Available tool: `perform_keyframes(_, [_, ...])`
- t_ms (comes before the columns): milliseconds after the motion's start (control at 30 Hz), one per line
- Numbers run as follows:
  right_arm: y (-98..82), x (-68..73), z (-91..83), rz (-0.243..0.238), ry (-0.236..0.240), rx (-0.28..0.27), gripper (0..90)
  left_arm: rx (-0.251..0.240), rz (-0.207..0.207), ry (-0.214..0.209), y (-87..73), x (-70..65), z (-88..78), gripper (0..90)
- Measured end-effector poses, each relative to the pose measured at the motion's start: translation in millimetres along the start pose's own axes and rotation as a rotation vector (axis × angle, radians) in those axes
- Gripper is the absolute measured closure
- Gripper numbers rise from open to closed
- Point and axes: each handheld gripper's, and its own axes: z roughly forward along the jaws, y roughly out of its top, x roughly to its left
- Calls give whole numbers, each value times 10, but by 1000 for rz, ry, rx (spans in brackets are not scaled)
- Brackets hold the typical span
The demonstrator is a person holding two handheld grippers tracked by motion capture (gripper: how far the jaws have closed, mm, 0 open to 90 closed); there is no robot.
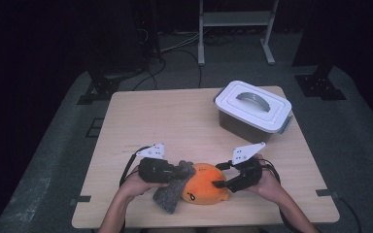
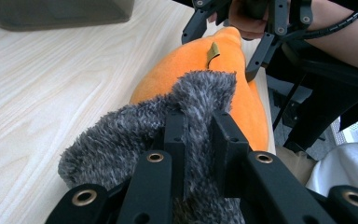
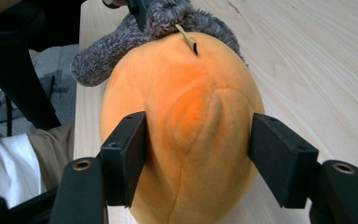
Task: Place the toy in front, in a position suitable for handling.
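An orange plush toy (image 1: pixel 205 189) lies near the table's front edge, with a grey fuzzy piece (image 1: pixel 171 193) draped at its left end. My left gripper (image 1: pixel 182 170) is shut on that grey fuzzy piece (image 2: pixel 121 140), which bunches up between its jaws (image 2: pixel 200 126). My right gripper (image 1: pixel 218 184) comes in from the right. Its jaws (image 3: pixel 198 144) stand wide on either side of the orange plush (image 3: pixel 182 79) without visibly squeezing it. The right gripper (image 2: pixel 223 44) also appears beyond the plush (image 2: pixel 196 60) in the left gripper view.
A grey storage box with a white lid and handle (image 1: pixel 253 109) stands at the table's back right. Bare wooden table (image 1: pixel 165 121) lies between it and the plush. A metal rack's legs (image 1: pixel 235 34) stand on the floor behind.
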Motion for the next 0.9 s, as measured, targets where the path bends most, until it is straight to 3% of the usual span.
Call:
perform_keyframes(100, [-14, -27, 32, 32, 18, 14, 358, -6, -2, 1, 5, -5, 7, 777])
perform_keyframes(167, [-4, -12, 49, 33, 17, 28, 423, -10, 1, 7, 11, -9, 7, 777])
perform_keyframes(300, [41, 67, 34, -21, -47, 11, 564, -19, 5, 23, 37, -11, -13, 778])
perform_keyframes(467, [109, 111, 23, -56, -108, -49, 592, -42, 13, 62, 67, -7, -81, 777])
perform_keyframes(567, [126, 121, 47, -77, -132, -58, 590, -57, 19, 71, 90, -14, -100, 778])
perform_keyframes(733, [111, 139, 77, -87, -106, -51, 571, -50, 17, 64, 82, -18, -74, 777])
perform_keyframes(900, [69, 71, 50, -35, -37, -34, 445, -14, 3, 21, 27, -2, -18, 776])
